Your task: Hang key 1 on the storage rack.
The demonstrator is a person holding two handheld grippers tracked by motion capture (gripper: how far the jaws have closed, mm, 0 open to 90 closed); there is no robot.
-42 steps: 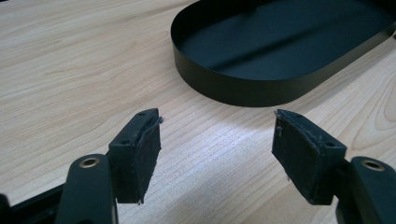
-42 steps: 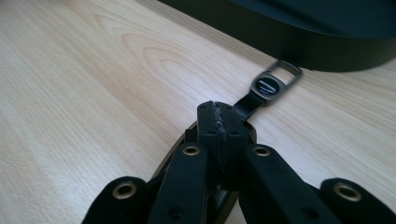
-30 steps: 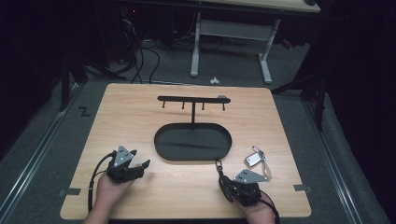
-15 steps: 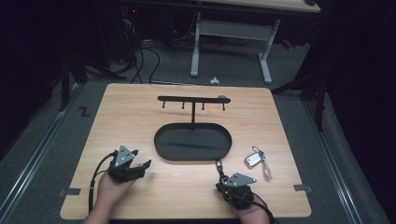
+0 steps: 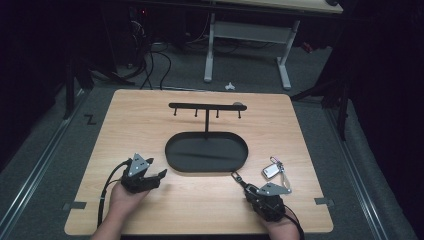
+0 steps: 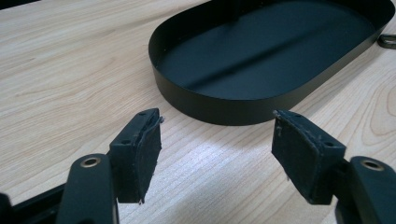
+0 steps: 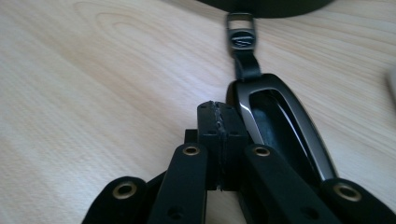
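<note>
Black metal hook rack (image 5: 206, 106) still bare; right tongs (image 7: 218, 112) pressed shut beside dark metal key loop (image 7: 304, 133) near table's (image 5: 150, 110) front edge; left tongs (image 6: 217, 140) parted, empty.

- The tabletop (image 5: 150, 125) is pale wood with visible grain and a smooth, slightly sheeny finish.
- The oval tray (image 6: 280, 51) looks like thin matt black metal.
- The left claw (image 6: 217, 154) has matt black, rough-edged rubbery pads (image 6: 147, 158).
- The carabiner (image 7: 275, 116), at 1 o'clock of the right claw (image 7: 219, 121), is glossy dark metal.
</note>
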